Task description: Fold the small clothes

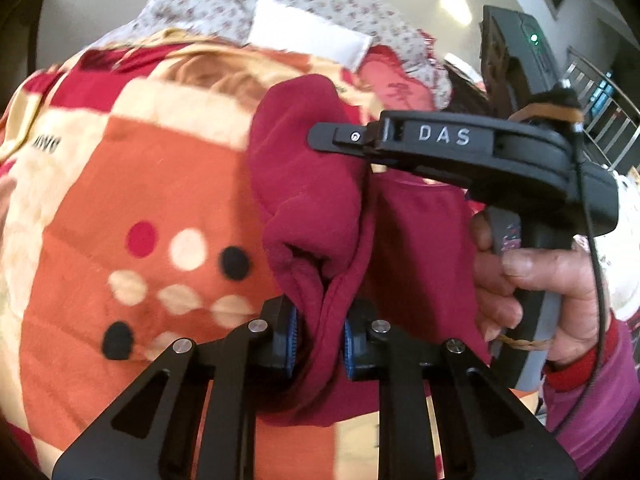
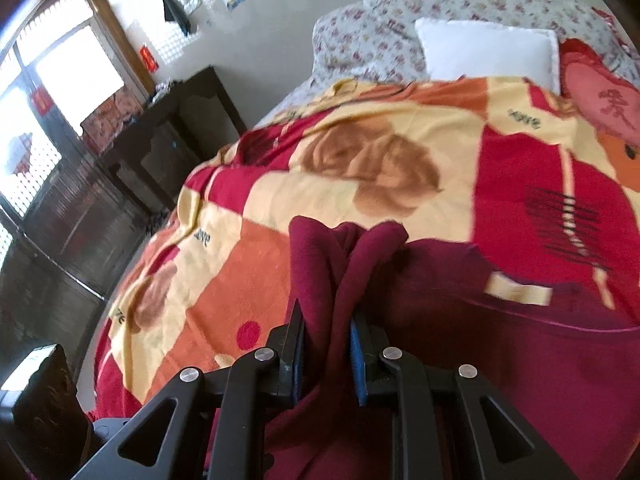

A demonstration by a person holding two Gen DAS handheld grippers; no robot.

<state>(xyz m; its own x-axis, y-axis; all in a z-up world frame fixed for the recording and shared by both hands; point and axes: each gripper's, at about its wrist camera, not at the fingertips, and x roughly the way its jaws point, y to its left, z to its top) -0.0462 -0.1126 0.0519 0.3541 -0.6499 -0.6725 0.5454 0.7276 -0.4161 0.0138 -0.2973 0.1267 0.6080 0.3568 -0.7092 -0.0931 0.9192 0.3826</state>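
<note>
maroon garment (image 1: 320,184) lies bunched on the patterned blanket (image 1: 132,184) that covers the bed, with part of it gathered up off the surface. in the left wrist view its raised fold runs away from the camera, from the pads at the bottom of the picture up toward the pillows; the rest spreads to the right under the other tool. its full outline is hidden by folds, so the long axis as a whole cannot be told.

left gripper (image 1: 320,338) stands at a narrow gap, its blue pads pressing a pinch of the maroon cloth from both sides. right gripper (image 2: 327,360) is also nearly closed, clamped on a twisted ridge of the same cloth that rises between its pads and points away from the camera toward the far end of the bed.

in the left wrist view the right tool's black body marked "das" crosses above the garment, held by the person's right hand (image 1: 536,300) in a purple sleeve. a white pillow (image 2: 488,50) rests on the flowered bedding (image 2: 380,36) at the head of the bed.
</note>
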